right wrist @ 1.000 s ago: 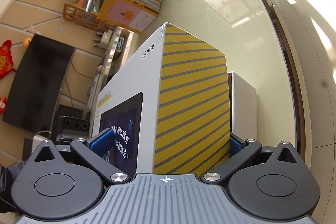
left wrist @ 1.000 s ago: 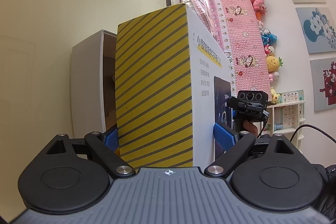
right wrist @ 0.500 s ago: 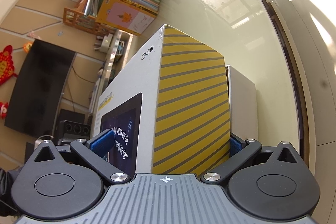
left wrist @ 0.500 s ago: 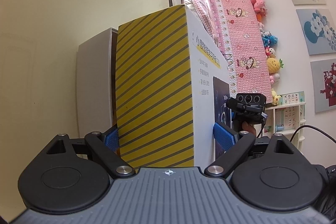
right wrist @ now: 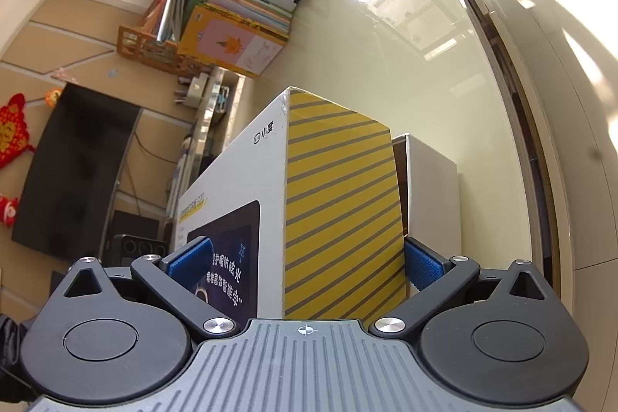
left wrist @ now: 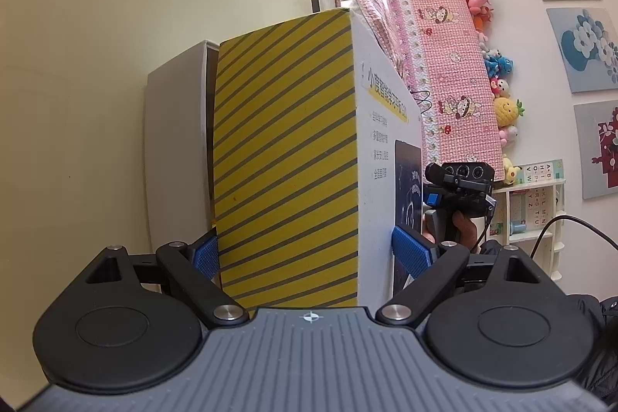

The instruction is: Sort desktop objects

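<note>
A large white box with a yellow, grey-striped end (left wrist: 286,157) and a dark tablet picture on its face fills both views; it also shows in the right wrist view (right wrist: 340,211). My left gripper (left wrist: 309,253) is shut on one end of it, blue pads on both faces. My right gripper (right wrist: 305,265) is shut on the opposite end and shows in the left wrist view (left wrist: 459,188). A plain white box (left wrist: 174,149) lies against the far face of the striped box; it also appears in the right wrist view (right wrist: 432,195).
The glossy cream desk surface (right wrist: 386,45) lies behind the boxes. A rack of books (right wrist: 231,10) stands at the desk's far end. A black TV (right wrist: 73,168), a pink mat (left wrist: 444,45) and plush toys (left wrist: 483,18) are in the room beyond.
The striped box has shifted closer against the plain white box, covering more of it. Both grippers keep their hold.
</note>
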